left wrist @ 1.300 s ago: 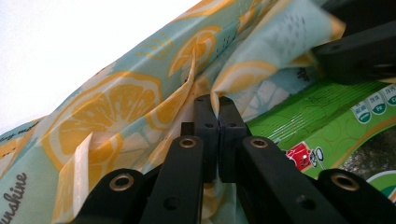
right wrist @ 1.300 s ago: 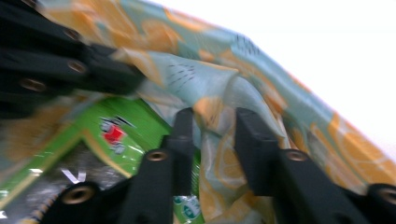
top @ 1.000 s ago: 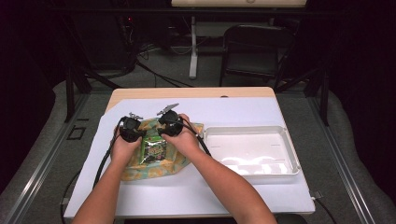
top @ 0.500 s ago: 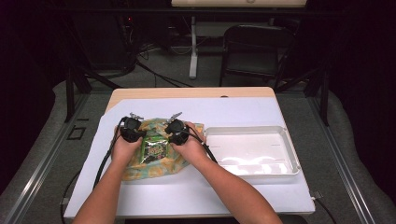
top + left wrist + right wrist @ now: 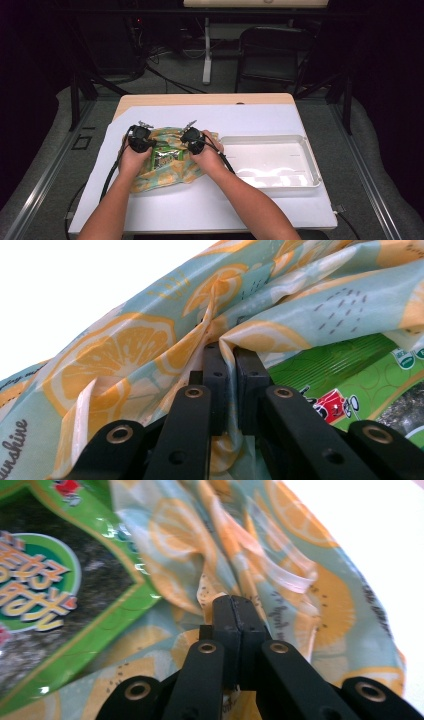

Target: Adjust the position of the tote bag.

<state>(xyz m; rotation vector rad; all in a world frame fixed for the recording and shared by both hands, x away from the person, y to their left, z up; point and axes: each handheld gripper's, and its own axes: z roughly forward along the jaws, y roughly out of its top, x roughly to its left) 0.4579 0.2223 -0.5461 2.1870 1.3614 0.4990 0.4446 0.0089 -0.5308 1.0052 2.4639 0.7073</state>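
Fabric: lemon-print bag [image 5: 172, 167] looks thin, limp, slippery, likely light.
Left gripper [image 5: 227, 352]: pinching bag's left rim.
Right gripper [image 5: 234, 605]: just closed, pinching right rim.
Hold: both rims.

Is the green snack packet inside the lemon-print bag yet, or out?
Partly in: the green snack packet lies in the lemon-print bag mouth, its printed face uncovered.

Bag [image 5: 125, 355] print: partial word "unshine".

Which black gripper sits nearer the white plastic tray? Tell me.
The right gripper, whose jaws have just been closing on the lemon-print fabric bag beside the tray; the left gripper, jaws just opening slightly yet pinching fabric, is farther.
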